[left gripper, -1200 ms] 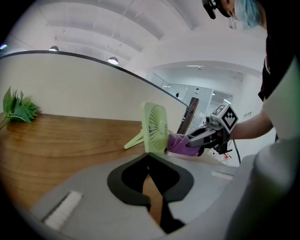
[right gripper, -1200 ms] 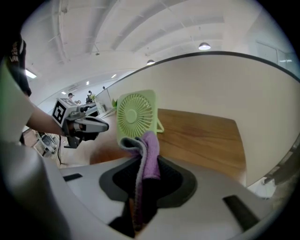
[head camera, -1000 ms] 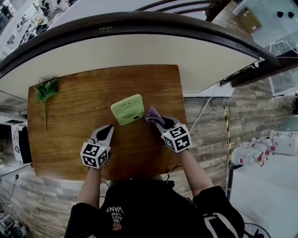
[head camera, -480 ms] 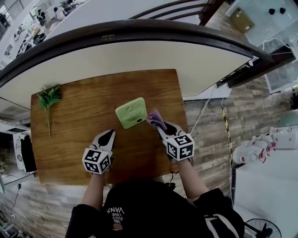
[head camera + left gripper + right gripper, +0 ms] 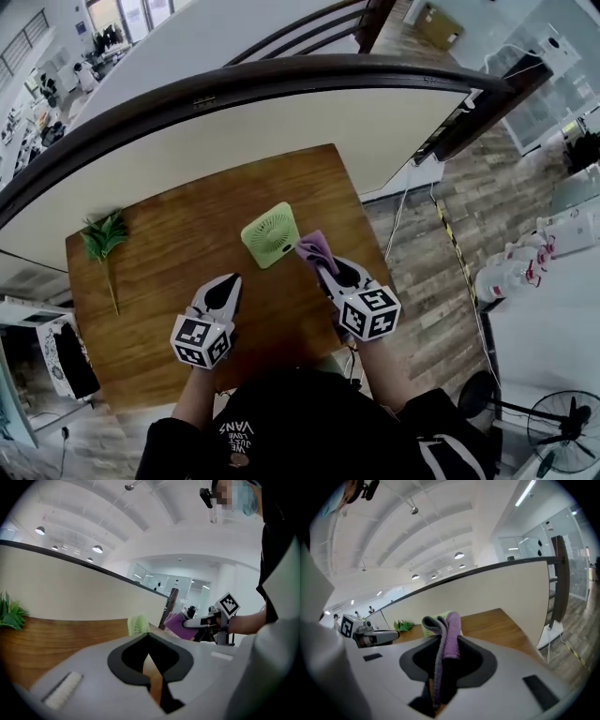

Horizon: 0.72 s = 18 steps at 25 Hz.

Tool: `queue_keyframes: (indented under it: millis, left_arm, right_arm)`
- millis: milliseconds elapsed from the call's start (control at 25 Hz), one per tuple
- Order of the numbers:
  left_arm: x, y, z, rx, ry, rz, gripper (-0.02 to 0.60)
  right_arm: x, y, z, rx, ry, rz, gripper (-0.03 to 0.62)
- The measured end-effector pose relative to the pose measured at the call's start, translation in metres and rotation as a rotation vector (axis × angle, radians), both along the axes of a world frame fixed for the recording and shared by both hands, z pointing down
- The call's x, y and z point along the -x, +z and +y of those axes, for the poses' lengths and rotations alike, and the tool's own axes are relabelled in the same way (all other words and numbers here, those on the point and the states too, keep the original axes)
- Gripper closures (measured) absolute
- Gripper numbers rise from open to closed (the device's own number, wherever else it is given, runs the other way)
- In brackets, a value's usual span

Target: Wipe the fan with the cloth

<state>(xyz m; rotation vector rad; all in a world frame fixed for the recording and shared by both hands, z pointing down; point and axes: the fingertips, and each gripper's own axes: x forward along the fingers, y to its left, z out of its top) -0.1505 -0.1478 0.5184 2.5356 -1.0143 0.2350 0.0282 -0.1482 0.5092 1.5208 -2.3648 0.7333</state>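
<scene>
Light-green square plastic fan (image 5: pixel 271 234) is lying flat, grille up, on the brown wooden table (image 5: pixel 159 244), right of centre and nearer the far edge.

Working out from the near edge:
- Left gripper (image 5: pixel 230 282) is hovering with jaws together on nothing, pointing toward the fan's near-left side, near it but apart.
- Right gripper (image 5: pixel 323 266) is clamping the folded purple cloth (image 5: pixel 313 247). The cloth's free end is sitting just beside the fan's right edge; contact unclear.

Right is nearer, so I'd judge the wipe is going leftward and away from those jaws. Fan is square, so no long axis to favour.
</scene>
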Motion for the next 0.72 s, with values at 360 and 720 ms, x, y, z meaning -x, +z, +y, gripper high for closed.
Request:
queue_keyframes:
  millis: [360,720]
  left_arm:
    - [-0.002,-0.033,0.021,-0.048,0.055,0.046,0.571]
    - [-0.032,-0.06,0.071,-0.145,0.043,0.04,0.571]
  right_arm:
    - [-0.008,-0.027,0.047,-0.05,0.133,-0.134,0.493]
    - [-0.026,-0.04,0.103,-0.061,0.112,-0.209,0.493]
